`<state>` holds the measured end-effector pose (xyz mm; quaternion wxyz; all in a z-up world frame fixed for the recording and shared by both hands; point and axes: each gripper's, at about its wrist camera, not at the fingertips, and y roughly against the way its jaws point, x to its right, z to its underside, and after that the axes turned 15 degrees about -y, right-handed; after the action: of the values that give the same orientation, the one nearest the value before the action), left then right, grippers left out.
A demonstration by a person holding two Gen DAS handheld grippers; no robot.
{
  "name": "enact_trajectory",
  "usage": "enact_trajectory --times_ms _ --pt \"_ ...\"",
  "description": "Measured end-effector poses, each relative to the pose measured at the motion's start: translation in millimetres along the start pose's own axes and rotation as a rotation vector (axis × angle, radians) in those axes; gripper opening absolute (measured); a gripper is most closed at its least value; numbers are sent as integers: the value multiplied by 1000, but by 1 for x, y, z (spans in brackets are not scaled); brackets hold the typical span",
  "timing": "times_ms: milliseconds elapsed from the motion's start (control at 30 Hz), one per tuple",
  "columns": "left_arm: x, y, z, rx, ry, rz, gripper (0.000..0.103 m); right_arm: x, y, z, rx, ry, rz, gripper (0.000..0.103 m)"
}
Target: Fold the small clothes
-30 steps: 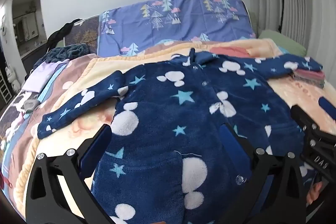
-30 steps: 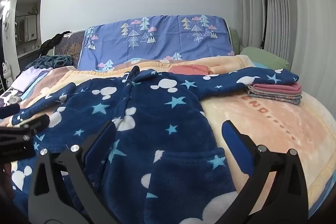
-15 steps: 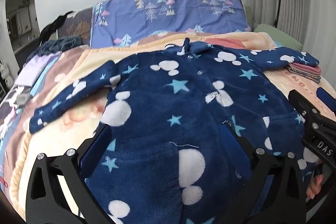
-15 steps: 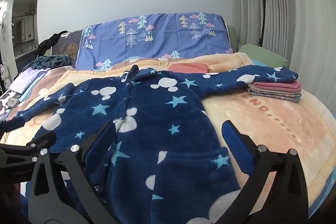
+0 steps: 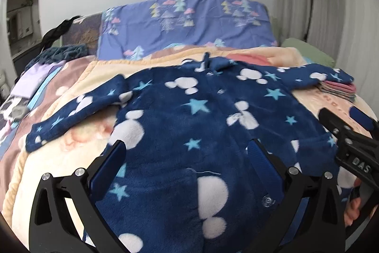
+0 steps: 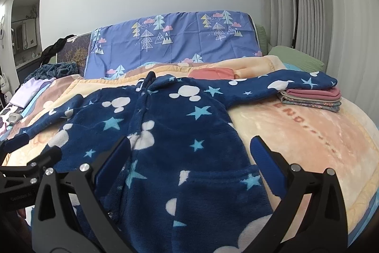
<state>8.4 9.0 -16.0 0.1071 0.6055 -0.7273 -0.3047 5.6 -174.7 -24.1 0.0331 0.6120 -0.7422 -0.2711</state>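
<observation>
A navy fleece robe [image 5: 201, 125] printed with stars and white mouse heads lies spread flat, sleeves out, on a peach blanket [image 6: 308, 129] covering a bed. The left gripper [image 5: 187, 158] and right gripper [image 6: 189, 153] hover over its lower half, jaws wide apart, holding nothing. One sleeve rests on a stack of folded clothes [image 6: 312, 98].

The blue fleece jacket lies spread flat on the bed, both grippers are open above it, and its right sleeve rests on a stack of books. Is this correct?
Not quite. The blue fleece jacket's sleeve rests on a stack of folded clothes, not books, as the right wrist view shows. The rest holds: it lies spread on the bed, with left gripper and right gripper open.
</observation>
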Motion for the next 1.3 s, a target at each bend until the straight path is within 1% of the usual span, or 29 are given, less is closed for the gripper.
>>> enact_trajectory --times_ms 67,167,300,367,467,733,1100,1300 --pt "-3 2 1 10 10 -15 102 -2 0 2 1 5 1 101" --pt "-4 3 3 11 -5 10 102 -3 -1 4 -3 18 7 101" --pt "-4 2 5 -3 -2 25 102 -2 -5 7 -28 1 3 101" --pt "-2 1 6 -4 -5 15 102 -2 -5 9 -34 4 1 101" --pt "-3 0 8 -8 3 27 102 -5 -4 10 -26 18 5 101" --pt "-5 -3 13 -25 12 22 102 -4 -5 12 -45 14 9 101" --pt "-7 -7 16 -39 14 21 102 -11 -6 16 -62 39 1 101" --pt "-10 -10 18 -50 26 35 102 -11 -10 17 -77 33 1 101"
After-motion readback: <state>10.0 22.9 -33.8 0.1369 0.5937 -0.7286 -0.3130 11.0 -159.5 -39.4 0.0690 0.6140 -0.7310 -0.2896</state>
